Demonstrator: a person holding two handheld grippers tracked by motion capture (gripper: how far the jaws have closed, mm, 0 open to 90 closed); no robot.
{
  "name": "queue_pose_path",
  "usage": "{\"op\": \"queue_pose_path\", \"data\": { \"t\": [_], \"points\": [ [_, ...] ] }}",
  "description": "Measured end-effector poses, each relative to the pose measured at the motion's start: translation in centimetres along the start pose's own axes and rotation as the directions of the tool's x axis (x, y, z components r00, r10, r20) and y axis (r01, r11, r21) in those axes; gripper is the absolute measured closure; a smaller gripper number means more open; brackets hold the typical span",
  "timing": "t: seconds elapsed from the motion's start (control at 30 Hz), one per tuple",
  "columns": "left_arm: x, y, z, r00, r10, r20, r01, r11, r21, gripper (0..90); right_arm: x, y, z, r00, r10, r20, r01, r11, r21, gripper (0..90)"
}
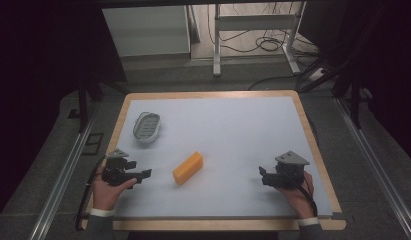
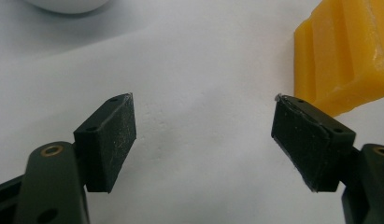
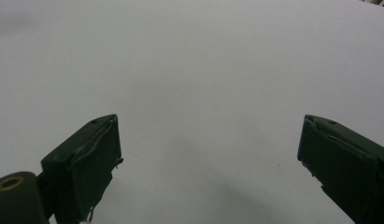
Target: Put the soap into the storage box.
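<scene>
A ridged, waxy yellow block (image 1: pixel 188 168) lay mid-table, just right of the left gripper (image 1: pixel 143 173), whose matte black jaws gaped wide, empty. An oval mesh basket (image 1: pixel 146 127) sat behind. The right gripper (image 1: pixel 263 176) rested low, jaws wide, empty.

Both hands rest low on the table, left tool (image 1: pixel 143 174) and right tool (image 1: pixel 263 176) jaws spread wide.

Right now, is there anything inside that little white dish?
From above, the oval dish seems to hold just a ridged, grille-like insert, nothing else lying on it. What sits beneath that insert is hidden. The yellow block lies apart from it on the white mat.
</scene>
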State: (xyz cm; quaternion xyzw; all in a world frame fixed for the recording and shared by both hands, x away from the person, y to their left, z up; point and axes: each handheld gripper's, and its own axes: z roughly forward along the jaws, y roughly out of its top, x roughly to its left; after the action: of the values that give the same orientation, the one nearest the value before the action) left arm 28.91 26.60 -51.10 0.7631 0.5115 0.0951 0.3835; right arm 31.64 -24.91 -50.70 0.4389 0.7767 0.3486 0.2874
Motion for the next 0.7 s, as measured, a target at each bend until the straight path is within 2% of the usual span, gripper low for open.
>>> {"op": "queue_pose_path", "data": {
  "t": [0.13,0.3,0.43,0.53,0.7],
  "points": [
    [0.0,0.2,0.0,1.0,0.005,-0.002,-0.005,1.0,-0.006,22.1,-0.7,-0.4,-0.5,0.9992,0.039,-0.004,-0.039,0.999,-0.006,6.1],
    [0.0,0.1,0.2,0.9997,0.013,-0.021,-0.012,0.9998,0.012,21.9,-1.4,-0.9,-0.7,0.9977,0.068,-0.003,-0.068,0.998,-0.001,6.1],
    [-0.1,0.1,0.1,0.9995,0.02,-0.023,-0.02,0.9998,0.01,21.8,-1.4,-0.9,-0.6,0.9978,0.067,-0.005,-0.067,0.998,0.003,6.1],
    [-0.2,0.0,-0.1,0.9994,0.024,-0.024,-0.023,0.9997,0.005,21.6,-1.2,-0.9,-0.4,0.9988,0.047,-0.014,-0.047,0.999,0.005,6.1],
    [-0.2,-0.1,-0.1,0.9993,0.026,-0.027,-0.026,0.9996,0.009,21.6,-0.8,-0.8,-0.3,0.9982,0.051,-0.032,-0.052,0.999,-0.005,6.1]
  ]
}}
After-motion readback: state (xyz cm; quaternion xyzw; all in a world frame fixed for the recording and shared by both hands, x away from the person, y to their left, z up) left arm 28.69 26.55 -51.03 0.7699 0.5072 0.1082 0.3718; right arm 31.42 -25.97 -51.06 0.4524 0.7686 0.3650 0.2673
